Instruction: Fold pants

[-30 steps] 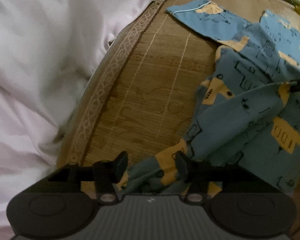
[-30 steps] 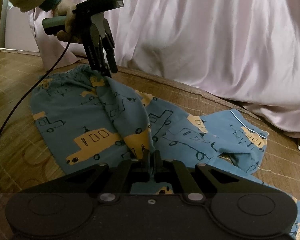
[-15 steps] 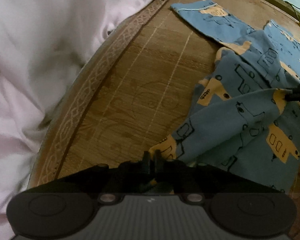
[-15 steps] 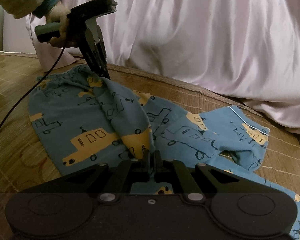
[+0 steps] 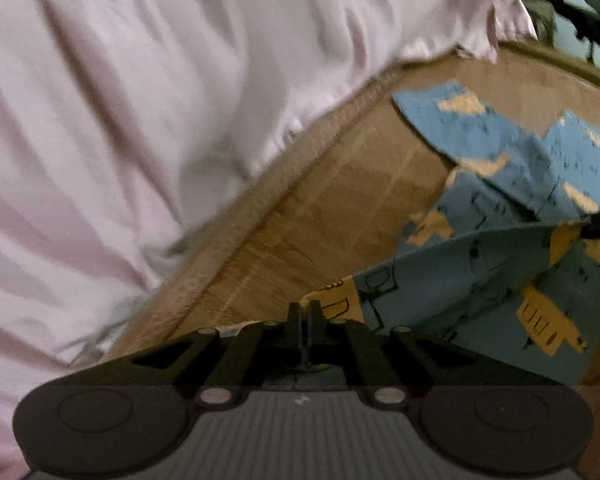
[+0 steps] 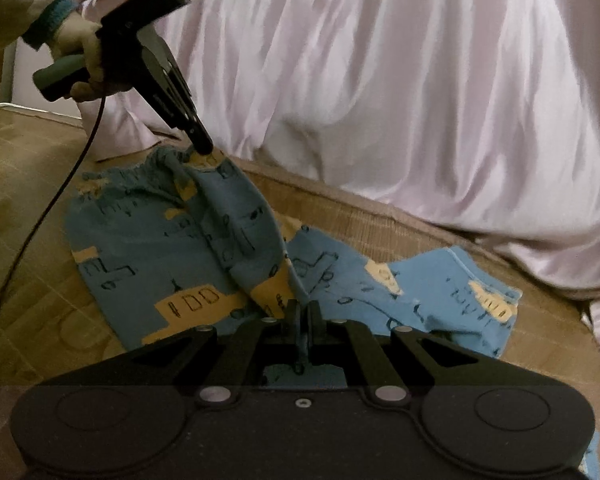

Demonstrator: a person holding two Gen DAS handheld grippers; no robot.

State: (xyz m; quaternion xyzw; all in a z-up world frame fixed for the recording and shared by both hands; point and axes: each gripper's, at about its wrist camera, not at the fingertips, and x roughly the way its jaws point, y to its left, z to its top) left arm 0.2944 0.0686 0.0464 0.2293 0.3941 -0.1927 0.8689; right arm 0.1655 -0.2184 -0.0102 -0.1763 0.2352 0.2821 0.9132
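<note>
Clamping both the left gripper [image 6: 202,146] and right gripper [image 6: 303,308] onto the pants [image 6: 172,256], lifting one edge off the mat [image 6: 24,184] for folding over.

the left wrist view sits low behind the left hand-held gripper [image 5: 304,312], close over the woven tan straw mat [image 5: 324,216], facing along its edge under the pale pink draped sheet [image 5: 148,112]. the right wrist view sits behind the right hand-held gripper [image 6: 303,312], facing across the mat toward that sheet. both share the blue cotton pants with yellow vehicle prints [image 5: 480,272]; each shows the other gripper.
</note>
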